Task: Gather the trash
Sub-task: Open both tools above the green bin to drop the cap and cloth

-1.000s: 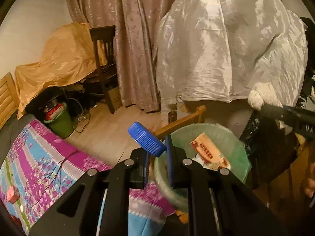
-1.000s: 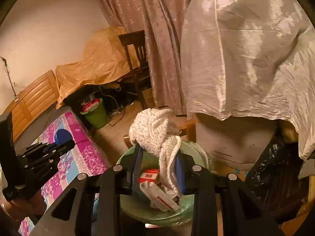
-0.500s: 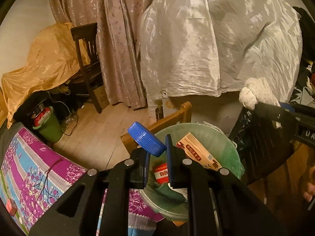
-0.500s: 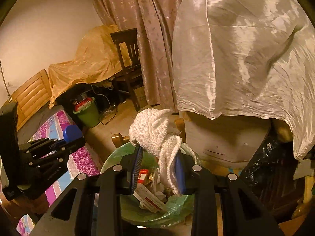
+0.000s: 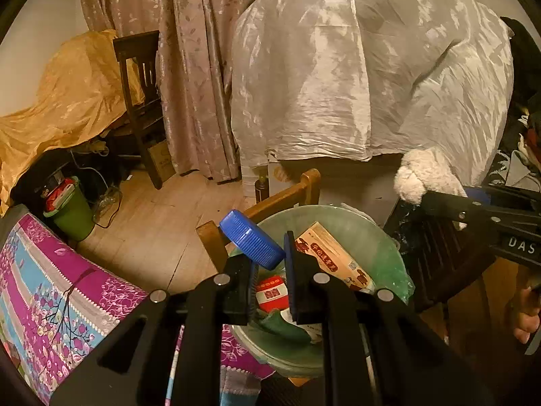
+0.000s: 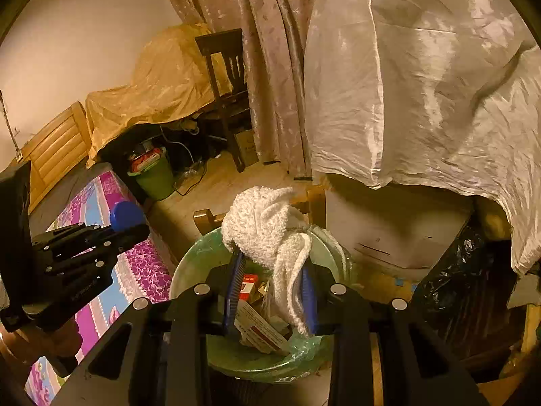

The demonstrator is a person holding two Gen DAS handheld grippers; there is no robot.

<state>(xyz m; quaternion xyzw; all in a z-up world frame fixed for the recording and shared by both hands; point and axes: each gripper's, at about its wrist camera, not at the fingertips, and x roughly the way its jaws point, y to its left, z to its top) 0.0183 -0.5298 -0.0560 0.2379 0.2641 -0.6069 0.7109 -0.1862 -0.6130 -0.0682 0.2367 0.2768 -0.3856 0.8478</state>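
My left gripper is shut on a blue ribbed bottle cap, which sticks out up and to the left of the fingers. It hangs over the near left rim of a round trash bin lined with a green bag. A tan carton and a small red box lie inside the bin. My right gripper is shut on a white knitted cloth above the same bin. The left gripper with the cap shows at the left of the right wrist view.
A bed with a purple floral cover lies at the lower left. A wooden chair frame stands behind the bin. Further off are a small green bin, a dark chair, curtains, a white-sheeted bulk and a black bag.
My left gripper has moved right and down with the cap, from beside the bin to over its rim. The right gripper has kept the cloth over the bin, almost still.
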